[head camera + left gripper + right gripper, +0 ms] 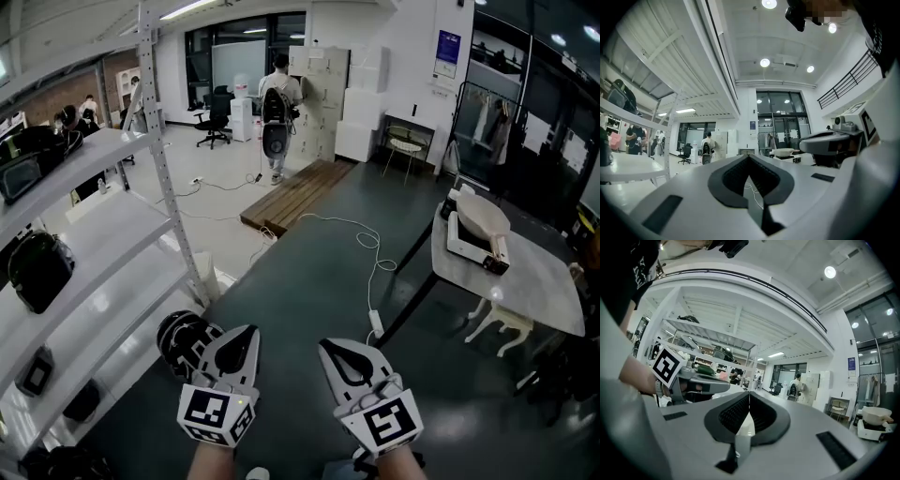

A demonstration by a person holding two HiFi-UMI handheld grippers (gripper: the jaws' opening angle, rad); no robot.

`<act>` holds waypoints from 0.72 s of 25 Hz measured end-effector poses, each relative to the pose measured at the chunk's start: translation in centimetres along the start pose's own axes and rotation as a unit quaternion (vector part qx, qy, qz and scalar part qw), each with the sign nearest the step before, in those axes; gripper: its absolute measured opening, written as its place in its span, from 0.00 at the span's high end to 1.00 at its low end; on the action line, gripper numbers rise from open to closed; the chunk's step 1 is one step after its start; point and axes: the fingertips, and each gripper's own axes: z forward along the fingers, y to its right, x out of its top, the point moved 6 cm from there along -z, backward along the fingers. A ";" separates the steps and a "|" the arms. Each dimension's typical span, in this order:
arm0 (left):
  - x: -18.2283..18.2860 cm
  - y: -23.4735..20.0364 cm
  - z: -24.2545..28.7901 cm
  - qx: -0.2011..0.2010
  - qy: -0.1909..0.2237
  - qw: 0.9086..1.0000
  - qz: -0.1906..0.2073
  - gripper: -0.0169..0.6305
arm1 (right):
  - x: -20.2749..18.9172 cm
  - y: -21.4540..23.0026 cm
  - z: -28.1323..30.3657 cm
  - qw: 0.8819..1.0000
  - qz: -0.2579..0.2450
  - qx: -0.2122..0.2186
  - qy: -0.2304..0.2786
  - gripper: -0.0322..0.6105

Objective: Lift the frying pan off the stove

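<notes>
Both left gripper (249,331) and right gripper (324,345) are closed, empty, bearing square markers (208,410).

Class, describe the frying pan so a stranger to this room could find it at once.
Start at the grey table on the right of the dark floor. At its far end sits a white stove, with the frying pan on top. It is the only round, pale, handled thing there.

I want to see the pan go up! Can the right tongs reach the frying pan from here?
Probably not yet. The right tongs, shut and empty, are far from the frying pan on the stove across the room. Open floor lies between, so walking closer should work.
</notes>
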 end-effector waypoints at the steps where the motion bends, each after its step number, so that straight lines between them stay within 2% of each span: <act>1: 0.0 1.1 1.0 -0.005 -0.001 1.000 0.001 0.96 | -0.4 1.1 -0.5 1.000 0.001 0.000 -0.002 0.91; 9: 0.1 9.6 8.9 -0.047 -0.003 0.999 0.012 0.96 | -2.9 10.2 -4.9 0.999 -0.006 -0.024 -0.025 0.91; 18: -0.1 20.7 17.1 -0.096 0.012 0.995 0.006 0.96 | -4.8 21.2 -12.4 0.996 0.005 -0.084 -0.020 0.91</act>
